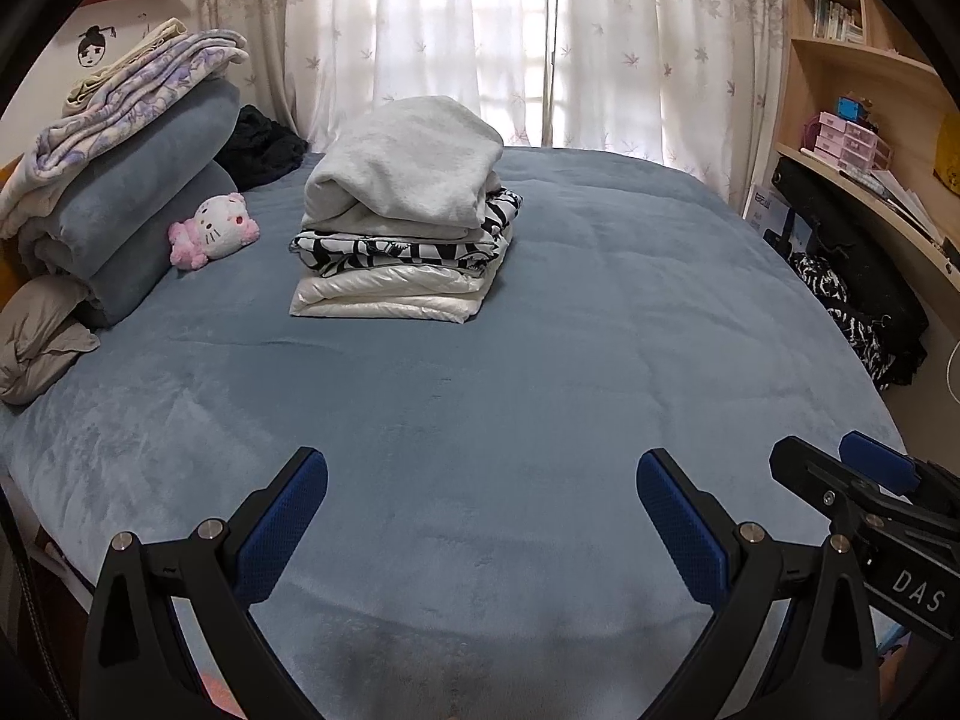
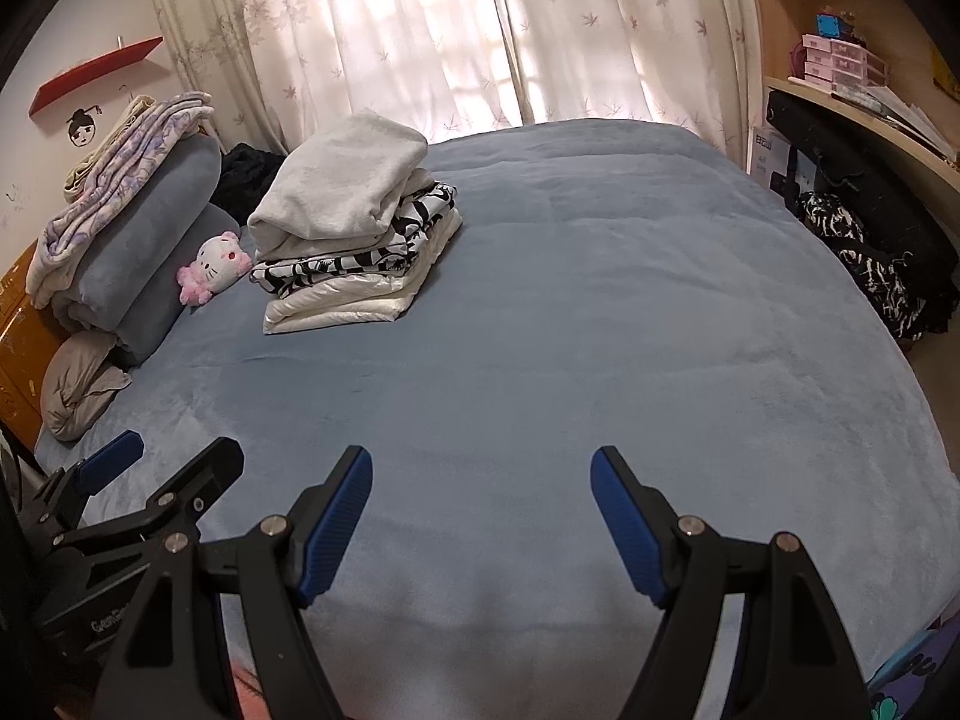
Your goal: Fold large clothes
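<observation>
Both wrist cameras are looking low across the bed [image 1: 480, 372] toward the curtains [image 1: 456, 30] at 12 o'clock — sharing the folded stack [image 1: 402, 210] (around 11 o'clock) — side by side.

A pink-and-white cat plush [image 1: 214, 229] lies on the blue bedspread [image 1: 540, 360], against rolled blue blankets [image 1: 138, 180] topped with a floral blanket [image 1: 132, 96]. Flowered curtains [image 1: 480, 30] hang behind; wooden shelves [image 1: 858, 60] with pink drawers [image 1: 846, 141] stand alongside, a red wall shelf [image 2: 96, 75] opposite.

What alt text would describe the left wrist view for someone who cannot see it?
The open left gripper hovers empty over a blue-grey bedspread. Further back sits a stack of folded clothes, grey on top, beside a pink-and-white plush cat. The right gripper shows at the right edge.
</observation>
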### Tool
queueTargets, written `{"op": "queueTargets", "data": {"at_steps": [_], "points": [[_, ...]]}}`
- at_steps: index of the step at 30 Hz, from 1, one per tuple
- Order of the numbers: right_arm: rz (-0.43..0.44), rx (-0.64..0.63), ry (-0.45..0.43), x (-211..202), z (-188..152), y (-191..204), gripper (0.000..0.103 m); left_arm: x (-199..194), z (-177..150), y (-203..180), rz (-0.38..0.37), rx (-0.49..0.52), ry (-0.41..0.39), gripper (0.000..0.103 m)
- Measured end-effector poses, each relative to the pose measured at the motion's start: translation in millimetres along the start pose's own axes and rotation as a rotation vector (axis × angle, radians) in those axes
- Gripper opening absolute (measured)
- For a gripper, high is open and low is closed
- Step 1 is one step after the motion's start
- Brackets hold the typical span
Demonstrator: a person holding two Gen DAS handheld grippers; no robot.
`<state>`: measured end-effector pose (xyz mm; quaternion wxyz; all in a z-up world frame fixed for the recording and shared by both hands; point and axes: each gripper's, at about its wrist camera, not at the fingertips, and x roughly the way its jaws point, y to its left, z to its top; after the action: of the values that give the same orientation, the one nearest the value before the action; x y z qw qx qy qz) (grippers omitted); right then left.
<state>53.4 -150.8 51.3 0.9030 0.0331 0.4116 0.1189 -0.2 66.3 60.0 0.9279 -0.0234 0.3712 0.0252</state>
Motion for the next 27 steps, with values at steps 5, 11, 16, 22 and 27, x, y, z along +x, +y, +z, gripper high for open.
{"op": "queueTargets", "data": {"at_steps": [5, 11, 16, 22, 27], "points": [[0.009, -0.009, -0.013, -6.1, 0.1, 3.9, 0.076, -1.3, -0.7, 1.7, 0.002, -0.011, 0.006, 0.102], [0.000, -0.017, -0.027, -10.0, 0.2, 5.1, 0.076, -4.0, -2.3, 3.0, 0.005, -0.016, 0.005, 0.102], [-0.004, -0.017, -0.029, -10.2, 0.1, 6.0, 0.076, -4.4, -2.8, 2.5, 0.007, -0.016, 0.005, 0.102], [0.000, -0.015, -0.024, -9.8, -1.8, 6.5, 0.076, -5.4, -4.6, 4.3, 0.008, -0.017, 0.009, 0.102], [-0.002, -0.014, -0.022, -8.8, -2.8, 7.3, 0.076, -5.3, -6.3, 3.9, 0.011, -0.019, 0.013, 0.102]]}}
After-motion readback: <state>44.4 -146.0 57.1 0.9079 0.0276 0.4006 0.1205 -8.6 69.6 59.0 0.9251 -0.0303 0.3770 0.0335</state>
